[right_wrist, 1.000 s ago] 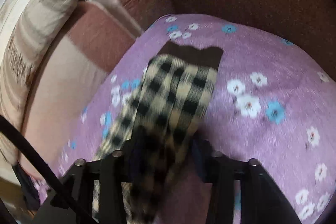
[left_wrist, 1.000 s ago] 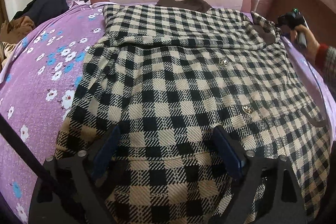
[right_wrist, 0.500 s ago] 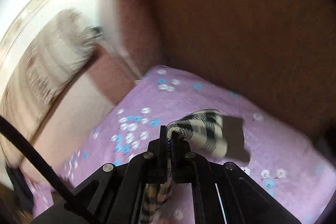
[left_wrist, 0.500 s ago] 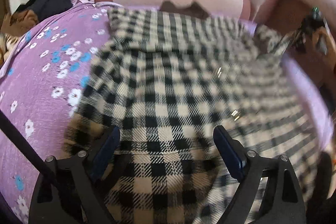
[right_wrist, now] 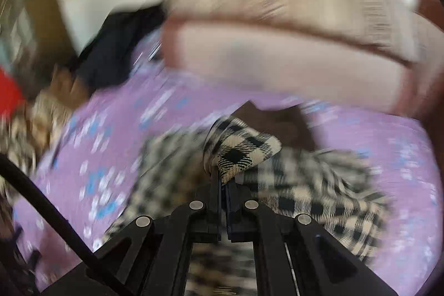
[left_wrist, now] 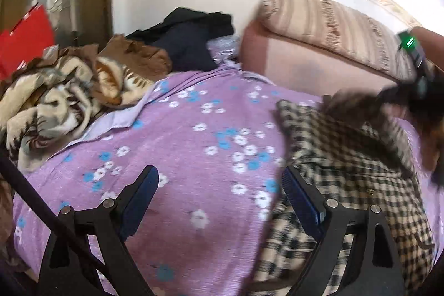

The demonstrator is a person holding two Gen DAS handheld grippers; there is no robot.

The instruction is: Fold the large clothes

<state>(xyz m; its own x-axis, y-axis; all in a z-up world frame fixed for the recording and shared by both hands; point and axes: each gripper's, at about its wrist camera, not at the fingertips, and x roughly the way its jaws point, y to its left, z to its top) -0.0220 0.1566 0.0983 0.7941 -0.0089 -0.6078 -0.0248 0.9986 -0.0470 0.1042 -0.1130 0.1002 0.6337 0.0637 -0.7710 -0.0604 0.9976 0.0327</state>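
A black-and-cream checked coat (left_wrist: 347, 174) lies on the purple flowered bedsheet (left_wrist: 194, 146), at the right of the left wrist view. My left gripper (left_wrist: 222, 196) hangs open over bare sheet just left of the coat, nothing between its fingers. In the right wrist view my right gripper (right_wrist: 224, 179) is shut on a fold of the coat's checked sleeve (right_wrist: 241, 151), whose brown cuff (right_wrist: 274, 124) trails behind it. The sleeve is lifted over the coat body (right_wrist: 319, 193). The right gripper also shows blurred at the far right of the left wrist view (left_wrist: 416, 85).
A pink sofa back (left_wrist: 305, 65) with a striped cushion (left_wrist: 333, 21) runs behind the bed. Dark clothes (left_wrist: 191, 38), a brown garment (left_wrist: 133, 54) and a patterned blanket (left_wrist: 55, 107) are heaped at the far left. A red object (left_wrist: 25, 46) stands by the wall.
My right gripper closed on the sleeve and swept it leftwards over the coat. My left gripper rose and swung left, off the coat onto bare sheet, staying open.
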